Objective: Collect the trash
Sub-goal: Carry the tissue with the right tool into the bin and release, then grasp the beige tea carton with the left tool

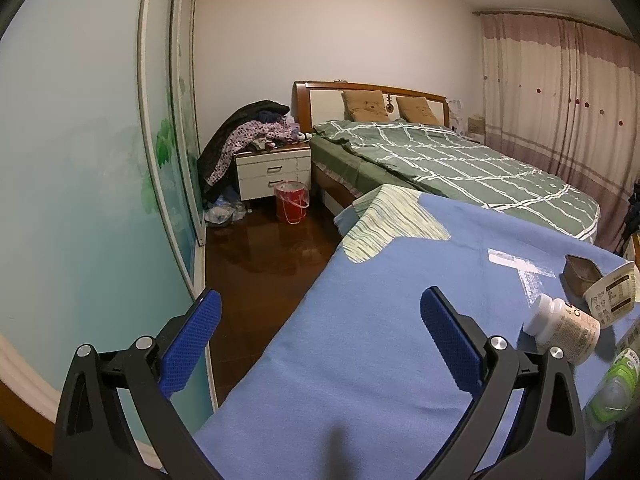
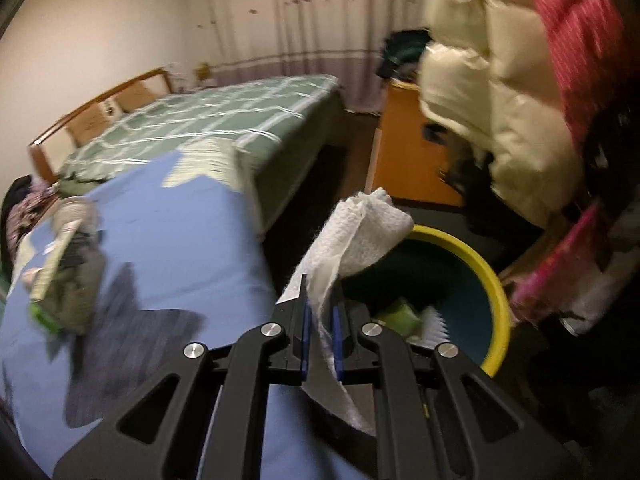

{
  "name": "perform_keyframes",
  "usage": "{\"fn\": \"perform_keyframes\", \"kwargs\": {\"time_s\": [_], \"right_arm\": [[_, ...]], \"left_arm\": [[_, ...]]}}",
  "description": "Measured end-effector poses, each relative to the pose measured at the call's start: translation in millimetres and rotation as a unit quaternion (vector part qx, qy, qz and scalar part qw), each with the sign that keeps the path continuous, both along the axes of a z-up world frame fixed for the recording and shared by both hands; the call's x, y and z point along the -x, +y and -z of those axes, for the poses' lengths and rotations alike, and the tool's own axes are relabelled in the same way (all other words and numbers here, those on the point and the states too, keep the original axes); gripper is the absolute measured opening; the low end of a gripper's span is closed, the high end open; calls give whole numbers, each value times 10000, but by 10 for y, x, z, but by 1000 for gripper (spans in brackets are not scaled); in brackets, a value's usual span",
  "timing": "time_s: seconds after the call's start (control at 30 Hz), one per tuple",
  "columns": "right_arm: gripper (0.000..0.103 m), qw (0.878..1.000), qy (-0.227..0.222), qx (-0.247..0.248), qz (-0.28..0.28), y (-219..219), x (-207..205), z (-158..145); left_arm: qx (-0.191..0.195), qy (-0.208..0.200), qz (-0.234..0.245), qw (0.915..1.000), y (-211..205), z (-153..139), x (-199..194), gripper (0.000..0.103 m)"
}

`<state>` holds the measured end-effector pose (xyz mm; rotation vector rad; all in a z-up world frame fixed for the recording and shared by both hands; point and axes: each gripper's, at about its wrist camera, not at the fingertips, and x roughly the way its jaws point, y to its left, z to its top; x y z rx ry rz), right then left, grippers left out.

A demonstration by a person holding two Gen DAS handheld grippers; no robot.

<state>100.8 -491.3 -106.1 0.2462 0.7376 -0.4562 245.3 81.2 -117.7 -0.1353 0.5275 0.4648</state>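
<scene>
My right gripper (image 2: 320, 300) is shut on a crumpled white paper towel (image 2: 356, 236), which sticks up beyond the blue pads at the edge of the blue-covered table (image 2: 180, 240). Just beyond and right of it stands a yellow-rimmed bin (image 2: 494, 280) with green and white scraps inside. My left gripper (image 1: 320, 316) hangs open over the blue cover (image 1: 380, 300), nothing between its fingers. To its right lie a white pill bottle (image 1: 564, 328), a tipped white cup (image 1: 612, 292), a small brown box (image 1: 582, 274) and a green-labelled bottle (image 1: 612, 392).
A green-quilted bed (image 1: 460, 164) lies beyond the table. A white nightstand (image 1: 272, 172) piled with clothes and a red bucket (image 1: 292, 202) stand on the dark wood floor. A cream puffer jacket (image 2: 492, 92) hangs over an orange cabinet (image 2: 408, 152), with pink bags (image 2: 560, 264) beside the bin.
</scene>
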Motion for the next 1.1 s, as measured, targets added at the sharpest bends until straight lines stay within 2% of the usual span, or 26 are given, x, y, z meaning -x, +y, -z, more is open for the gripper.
{"fn": "perform_keyframes", "kwargs": {"time_s": [0.1, 0.17, 0.33, 0.43, 0.57, 0.67, 0.73, 0.83, 0.9, 1.03, 1.1], "right_arm": [[10, 9996, 175, -78, 194, -157, -20, 136], [23, 9992, 241, -71, 319, -197, -40, 191], [39, 9980, 192, 42, 608, -250, 6, 210], [39, 9987, -69, -88, 505, -154, 22, 171], [39, 9994, -320, 55, 142, 176, -54, 161], [39, 9995, -301, 107, 41, 306, -149, 215], [39, 9996, -250, 117, -11, 345, -185, 214], [39, 9993, -298, 192, 87, 359, -173, 181], [39, 9994, -261, 201, 83, 363, -191, 190], [39, 9992, -211, 337, 46, 409, -209, 191], [39, 9993, -146, 350, 23, 418, -231, 203]], "left_arm": [[18, 19, 54, 10000, -14, 0, -2, 98], [13, 24, 89, 10000, -23, -2, -5, 98], [15, 39, 184, 9998, -57, 4, -11, 98], [27, 42, 244, 9997, -75, 2, -23, 98], [29, 83, 445, 9990, -140, 8, -40, 98], [-19, 90, 634, 9979, -241, 9, -44, 98], [-83, 127, 924, 9956, -384, -12, -43, 98], [-176, 167, 1381, 9901, -621, -59, -10, 98], [-149, 229, 1795, 9834, -848, -96, 36, 98], [246, 384, 2717, 9613, -1304, -146, 123, 98], [312, 444, 3091, 9495, -1566, -155, 157, 98]]}}
